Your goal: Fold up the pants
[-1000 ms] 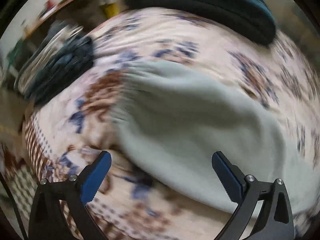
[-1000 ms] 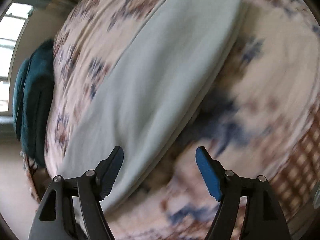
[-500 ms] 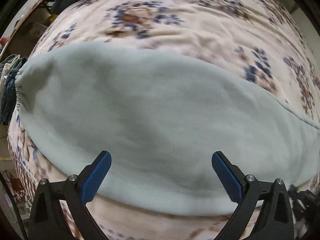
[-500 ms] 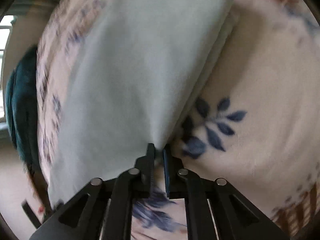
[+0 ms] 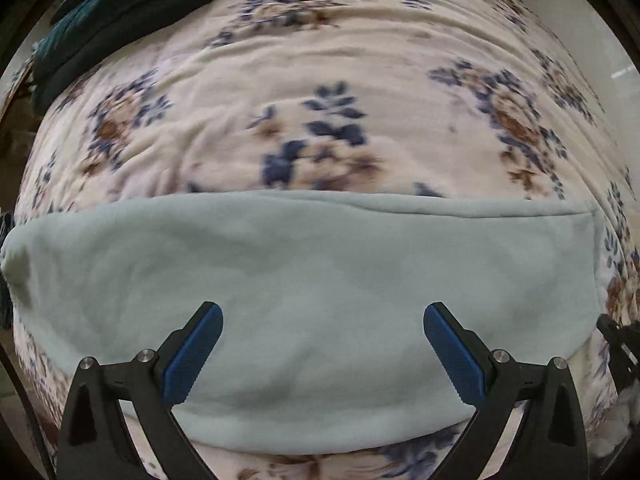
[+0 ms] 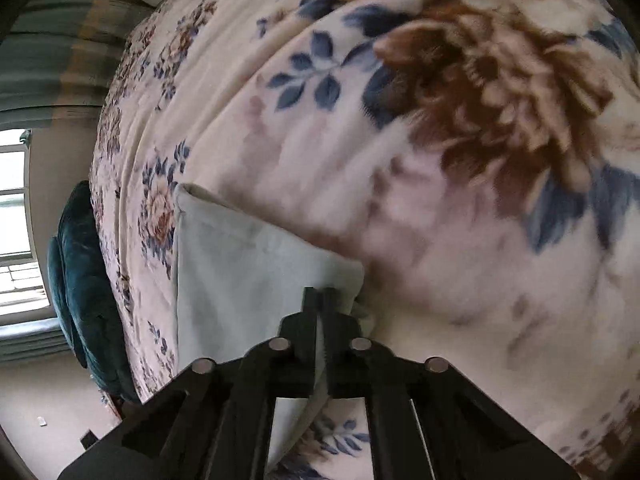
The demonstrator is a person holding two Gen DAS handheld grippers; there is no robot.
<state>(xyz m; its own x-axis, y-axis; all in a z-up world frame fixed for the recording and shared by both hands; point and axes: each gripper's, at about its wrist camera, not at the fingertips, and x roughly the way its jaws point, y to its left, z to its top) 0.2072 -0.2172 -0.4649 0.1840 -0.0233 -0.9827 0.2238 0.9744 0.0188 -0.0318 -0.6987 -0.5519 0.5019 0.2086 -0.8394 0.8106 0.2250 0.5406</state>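
Pants (image 5: pixel 320 292) lie flat across the flowered blanket (image 5: pixel 320 92), pale green, already doubled into a long band; a dark teal cushion (image 5: pixel 120 4) sits at the far edge, well clear

Your right gripper (image 6: pixel 320 300) is clenched on a corner of the pants at one end, likely so you can carry that end over for the next fold

Your left gripper (image 5: pixel 322 344) hangs wide open above the middle of the band, nothing pinched; it looks placed to pin or pick up the near edge

Watch the layers at the held corner: they could slip apart
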